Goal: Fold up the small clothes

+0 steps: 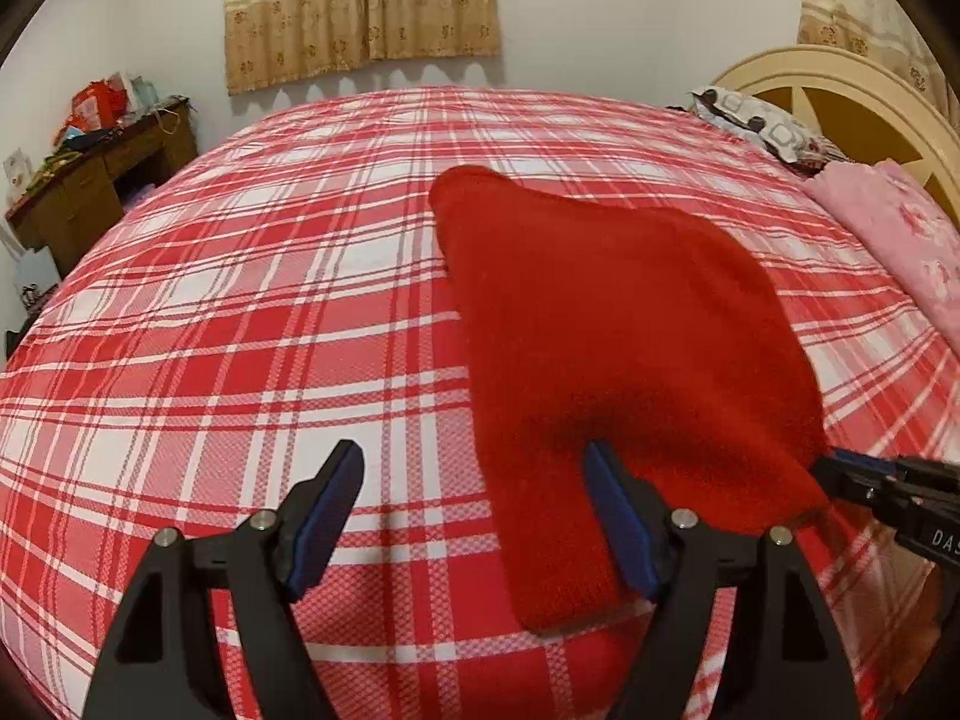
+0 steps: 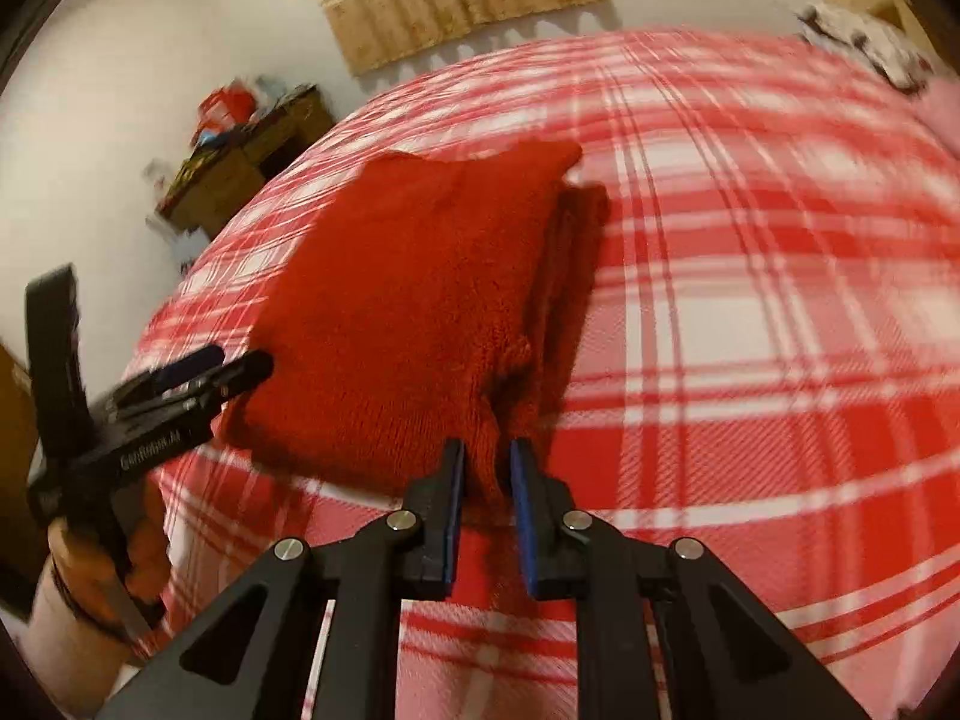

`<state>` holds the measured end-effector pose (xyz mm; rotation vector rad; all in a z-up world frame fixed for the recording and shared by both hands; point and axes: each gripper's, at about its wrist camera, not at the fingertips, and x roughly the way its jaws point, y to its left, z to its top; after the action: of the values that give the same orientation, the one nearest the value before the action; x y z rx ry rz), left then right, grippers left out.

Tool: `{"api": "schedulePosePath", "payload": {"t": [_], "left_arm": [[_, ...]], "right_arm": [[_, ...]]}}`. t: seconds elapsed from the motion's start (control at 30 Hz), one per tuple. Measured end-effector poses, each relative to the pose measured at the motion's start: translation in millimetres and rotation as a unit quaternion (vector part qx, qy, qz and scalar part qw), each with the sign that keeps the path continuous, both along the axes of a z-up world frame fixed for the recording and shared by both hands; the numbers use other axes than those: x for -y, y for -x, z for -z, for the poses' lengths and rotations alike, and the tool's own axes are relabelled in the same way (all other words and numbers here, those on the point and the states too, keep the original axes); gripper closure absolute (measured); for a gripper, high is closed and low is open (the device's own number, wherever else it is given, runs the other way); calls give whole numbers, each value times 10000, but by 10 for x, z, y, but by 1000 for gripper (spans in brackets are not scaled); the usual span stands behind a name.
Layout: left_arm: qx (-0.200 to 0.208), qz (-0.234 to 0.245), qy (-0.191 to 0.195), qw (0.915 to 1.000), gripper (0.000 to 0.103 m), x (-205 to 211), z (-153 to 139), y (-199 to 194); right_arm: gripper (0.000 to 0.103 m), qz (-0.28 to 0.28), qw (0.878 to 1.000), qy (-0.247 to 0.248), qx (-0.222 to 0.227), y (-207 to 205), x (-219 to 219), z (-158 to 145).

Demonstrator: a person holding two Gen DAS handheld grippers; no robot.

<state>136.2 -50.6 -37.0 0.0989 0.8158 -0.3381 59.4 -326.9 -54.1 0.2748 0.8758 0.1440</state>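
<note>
A red knit garment (image 1: 600, 312) lies folded on the red-and-white plaid bed (image 1: 240, 312). In the left wrist view my left gripper (image 1: 474, 462) stands open and wide at the garment's near left edge. Its right finger (image 1: 618, 516) rests against the knit and its left finger is over bare sheet. My right gripper (image 2: 487, 462) is shut on a bunched near corner of the garment (image 2: 408, 300), red fabric pinched between its blue pads. That gripper (image 1: 840, 465) also shows at the right edge of the left wrist view. A hand holds the left gripper (image 2: 237, 360) at the garment's left side.
A wooden desk (image 1: 90, 180) piled with clutter stands beyond the bed's far left corner. A cream headboard (image 1: 840, 90), a patterned pillow (image 1: 756, 120) and a pink blanket (image 1: 900, 240) lie at the far right. A curtain (image 1: 360, 6) hangs on the back wall.
</note>
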Motion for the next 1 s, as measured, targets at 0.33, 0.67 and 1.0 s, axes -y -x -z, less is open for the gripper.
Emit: {"api": "schedulePosePath", "payload": {"t": [0.33, 0.67, 1.0], "left_arm": [[80, -87, 154, 9998, 25, 39, -273, -577], [-310, -245, -44, 9992, 24, 378, -7, -991], [-232, -393, -292, 9985, 8, 423, 38, -1005]], "right_arm": [[87, 378, 9969, 229, 655, -809, 226, -411], [87, 463, 9946, 917, 119, -1670, 40, 94], [84, 957, 9945, -59, 425, -1439, 291, -68]]}}
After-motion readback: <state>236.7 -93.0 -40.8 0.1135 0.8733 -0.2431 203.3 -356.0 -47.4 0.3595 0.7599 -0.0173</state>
